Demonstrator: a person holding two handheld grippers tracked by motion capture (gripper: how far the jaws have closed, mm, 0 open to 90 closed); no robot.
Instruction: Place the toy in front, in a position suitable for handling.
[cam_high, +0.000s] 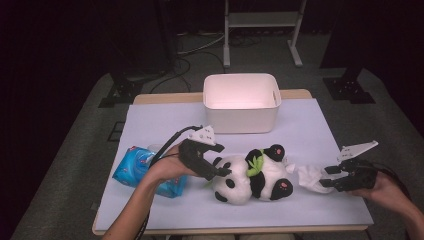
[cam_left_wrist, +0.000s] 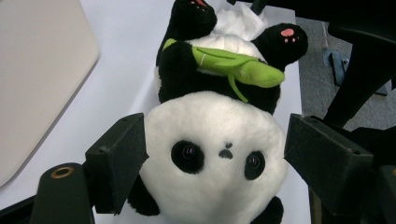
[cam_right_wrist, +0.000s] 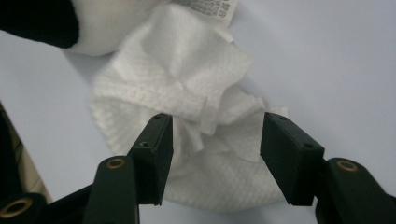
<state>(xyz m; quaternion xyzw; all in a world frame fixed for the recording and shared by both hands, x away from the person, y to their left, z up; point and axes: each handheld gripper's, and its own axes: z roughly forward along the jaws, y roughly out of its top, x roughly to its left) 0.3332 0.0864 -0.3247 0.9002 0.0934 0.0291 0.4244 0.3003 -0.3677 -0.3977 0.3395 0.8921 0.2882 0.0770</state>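
Scene: I stand at the near edge of a table covered in pale lilac, a two-jaw gripper in each hand.
Panda: a plush panda lies on its back near the middle of the near edge, head toward my left, pink-soled feet toward the right, a green felt leaf across its chest.
Left gripper: my left gripper sits at the panda's head; its jaws stand wide on either side of the white head, not squeezing it.
Tissue: a crumpled white tissue lies flat on the table just beside the panda's feet, toward the near right corner.
Right gripper: my right gripper points at the tissue with its jaws apart above the folds, gripping nothing.
Bin: a white bin stands open at the middle of the far edge.
Packet: a blue packet lies by the near left corner, beside my left hand.
Handling, panda: I judge it light, soft and squashy; the head is bulky, so a firm squeeze across it or the narrower body should hold.
Handling, tissue: nearly weightless, limp and easily torn; I would pinch a raised fold in the middle.
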